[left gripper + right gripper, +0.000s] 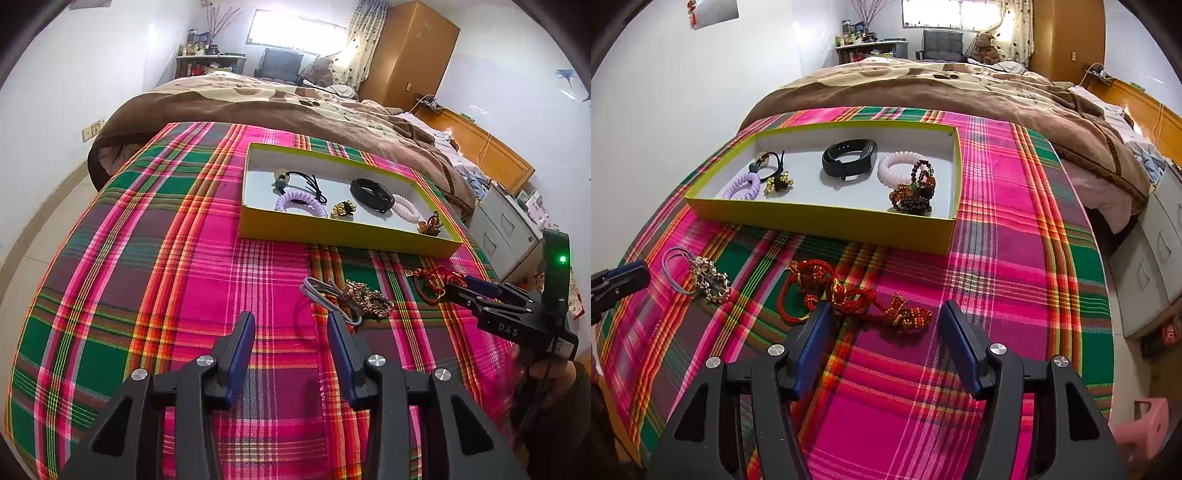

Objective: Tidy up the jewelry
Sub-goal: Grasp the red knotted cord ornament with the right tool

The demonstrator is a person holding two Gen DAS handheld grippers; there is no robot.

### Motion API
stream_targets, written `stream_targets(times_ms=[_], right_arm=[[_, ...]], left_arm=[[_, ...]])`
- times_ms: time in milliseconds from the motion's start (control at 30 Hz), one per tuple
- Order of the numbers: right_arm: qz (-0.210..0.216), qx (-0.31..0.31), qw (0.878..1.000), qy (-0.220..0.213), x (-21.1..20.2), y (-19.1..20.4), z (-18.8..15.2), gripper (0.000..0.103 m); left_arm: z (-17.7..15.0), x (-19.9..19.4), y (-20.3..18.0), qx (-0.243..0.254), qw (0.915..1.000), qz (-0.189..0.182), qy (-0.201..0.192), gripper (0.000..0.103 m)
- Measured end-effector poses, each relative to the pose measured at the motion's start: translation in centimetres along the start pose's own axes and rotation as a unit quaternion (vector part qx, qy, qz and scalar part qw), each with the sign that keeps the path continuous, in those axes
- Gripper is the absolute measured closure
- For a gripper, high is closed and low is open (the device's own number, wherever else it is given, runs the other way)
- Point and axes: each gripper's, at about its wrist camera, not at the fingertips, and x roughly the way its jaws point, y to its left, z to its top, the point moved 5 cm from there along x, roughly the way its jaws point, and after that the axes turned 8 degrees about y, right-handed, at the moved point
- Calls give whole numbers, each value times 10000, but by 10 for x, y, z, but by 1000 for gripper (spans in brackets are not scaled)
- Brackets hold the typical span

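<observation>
Two grippers are over a bed covered with a plaid cloth (997, 221). The left gripper (291, 323) has its fingers wide apart and they hold nothing; it is above the cloth, and the right fingertip is just beside a grey band (325, 295). The right gripper (886, 314) also has its fingers wide apart and empty. Between them, near the tips, lies a red cord (846, 295) with gold knots; the left finger (812, 332) covers a part of it, but I cannot tell if it touches it.

On the cloth, left of the cord in the right wrist view, the grey band (674, 271) lies together with a gold chain (713, 280), and they touch each other.

Behind these things is a yellow tray (827, 221) with a white inside. It holds a black wristband (849, 158) near the middle, a pink coil (894, 168) to the right of it, and a brown bead bracelet (914, 192) that touches the front of the pink coil. On the left side of the tray are a purple coil (742, 188), a black tie (768, 162) with a bead, and a small gold piece (777, 182) just beside the purple coil.

Past the cloth a brown blanket (942, 88) covers the rest of the bed.
</observation>
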Motion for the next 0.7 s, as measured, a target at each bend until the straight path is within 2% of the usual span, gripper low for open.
stream_targets(times_ms=[100,167,200,433,700], right_arm=[[-84,-11,10000,-23,-2,0,-1,58],[-93,-38,9999,-24,-2,1,-2,73],[-121,-39,9999,-41,-3,1,-2,76],[-101,50,9999,-62,-7,-2,-7,83],[-126,456,9983,-333,-30,-12,-17,85]], left_arm=[[0,1,-2,34,10000,19,28,63],[0,2,-3,39,10000,19,38,63],[0,2,-4,43,10000,13,40,63],[-1,5,-9,90,9999,-9,79,63],[-2,4,-10,80,9998,-189,65,63]])
